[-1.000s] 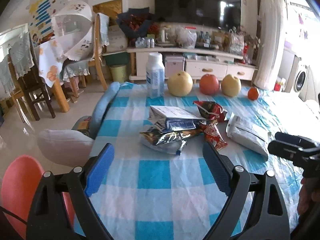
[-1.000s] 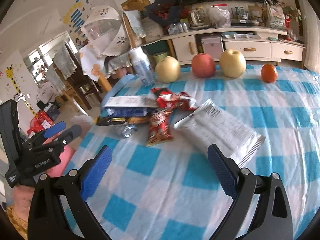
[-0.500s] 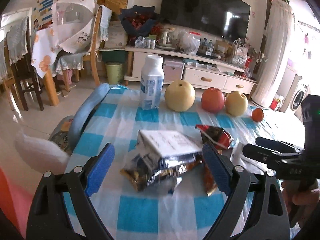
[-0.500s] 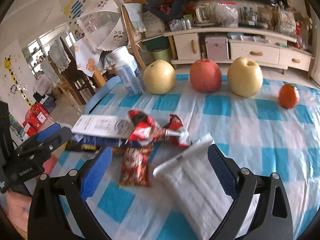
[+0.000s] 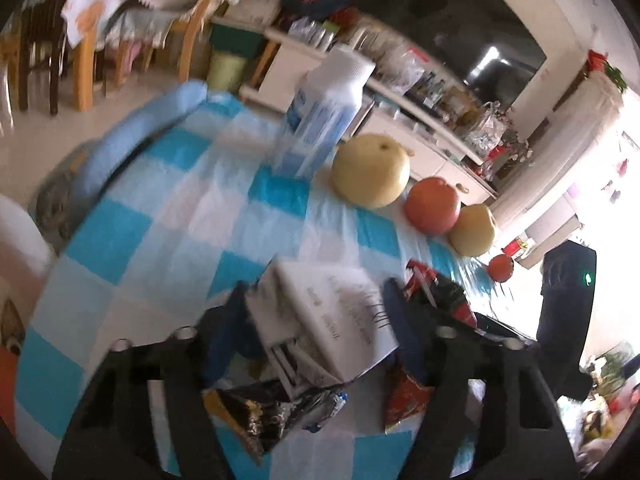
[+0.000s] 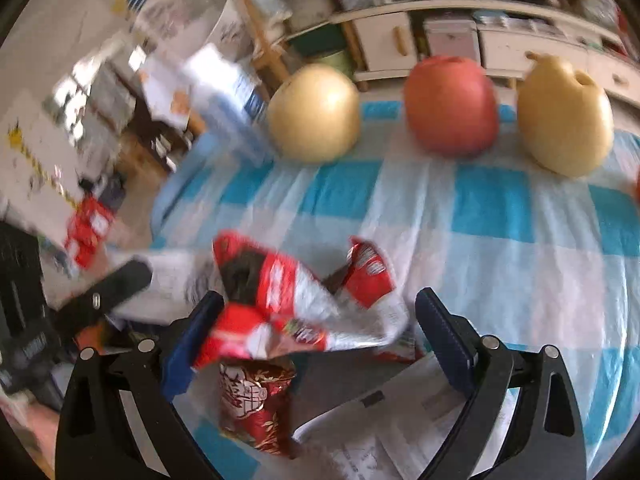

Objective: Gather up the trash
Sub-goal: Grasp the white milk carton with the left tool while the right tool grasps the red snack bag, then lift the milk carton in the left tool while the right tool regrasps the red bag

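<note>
A pile of trash lies on the blue-and-white checked tablecloth [image 5: 168,216]. My left gripper [image 5: 316,308] is open, its fingers on either side of a white carton [image 5: 332,320] that rests on a dark foil wrapper [image 5: 256,412]. My right gripper [image 6: 316,324] is open around a crumpled red-and-white snack wrapper [image 6: 288,300]. A red foil packet [image 6: 256,400] and a white printed bag [image 6: 400,416] lie below it. The left gripper also shows at the left of the right wrist view [image 6: 120,284].
A white-and-blue bottle [image 5: 320,108], two yellow pears [image 5: 372,170] [image 5: 474,230], a red apple [image 5: 432,204] and a small orange [image 5: 500,266] stand along the table's far side. A blue chair back [image 5: 136,128] is at the left edge. A TV cabinet stands behind.
Both grippers have moved forward and down to the trash pile. The carton now sits between the left fingers and the red-and-white wrapper between the right fingers.
</note>
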A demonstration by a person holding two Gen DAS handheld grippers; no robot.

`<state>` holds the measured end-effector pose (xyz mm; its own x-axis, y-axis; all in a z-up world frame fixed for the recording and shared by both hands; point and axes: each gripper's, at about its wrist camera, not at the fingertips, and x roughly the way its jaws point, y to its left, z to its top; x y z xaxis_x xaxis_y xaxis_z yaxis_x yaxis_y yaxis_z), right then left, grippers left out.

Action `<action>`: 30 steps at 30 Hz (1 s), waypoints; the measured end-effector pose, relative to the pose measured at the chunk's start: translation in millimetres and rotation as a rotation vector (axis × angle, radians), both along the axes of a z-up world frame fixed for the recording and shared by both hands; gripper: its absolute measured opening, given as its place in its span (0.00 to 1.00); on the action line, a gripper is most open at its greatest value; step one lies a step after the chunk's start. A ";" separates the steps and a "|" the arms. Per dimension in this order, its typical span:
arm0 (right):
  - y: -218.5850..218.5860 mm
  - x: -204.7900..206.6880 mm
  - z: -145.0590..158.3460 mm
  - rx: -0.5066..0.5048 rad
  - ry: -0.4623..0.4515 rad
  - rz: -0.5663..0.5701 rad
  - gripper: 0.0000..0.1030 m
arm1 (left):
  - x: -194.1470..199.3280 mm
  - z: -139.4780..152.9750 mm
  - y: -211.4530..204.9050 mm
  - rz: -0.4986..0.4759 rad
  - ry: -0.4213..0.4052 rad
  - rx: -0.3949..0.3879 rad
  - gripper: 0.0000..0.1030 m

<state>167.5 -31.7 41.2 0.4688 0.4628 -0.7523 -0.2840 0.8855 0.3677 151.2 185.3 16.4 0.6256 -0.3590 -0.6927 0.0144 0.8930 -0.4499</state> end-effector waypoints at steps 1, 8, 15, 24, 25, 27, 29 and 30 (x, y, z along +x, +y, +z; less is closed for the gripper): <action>1.7 -1.1 0.5 0.003 0.001 0.014 0.84 | -1.5 -1.0 0.2 -0.003 -0.004 -0.015 0.58; 2.9 -18.0 4.0 0.022 -0.013 0.088 0.79 | -18.4 5.6 -1.0 -0.059 0.006 -0.036 0.51; 16.8 -57.8 12.6 0.030 -0.045 0.210 0.76 | -52.4 11.2 -6.0 -0.127 0.017 -0.046 0.42; 29.7 -134.1 17.6 -0.042 -0.076 0.320 0.75 | -119.7 10.8 -22.7 -0.214 0.026 0.025 0.40; 29.4 -140.5 17.5 -0.048 -0.079 0.324 0.75 | -127.1 10.5 -22.7 -0.219 0.027 0.023 0.40; 25.8 -159.3 18.2 -0.068 -0.092 0.339 0.75 | -144.9 11.2 -26.1 -0.235 0.027 0.033 0.40; 23.3 -177.7 19.5 -0.079 -0.093 0.352 0.75 | -159.7 11.6 -28.8 -0.244 0.029 0.029 0.40; 20.5 -189.1 20.6 -0.099 -0.100 0.355 0.75 | -167.8 11.7 -30.2 -0.249 0.030 0.026 0.40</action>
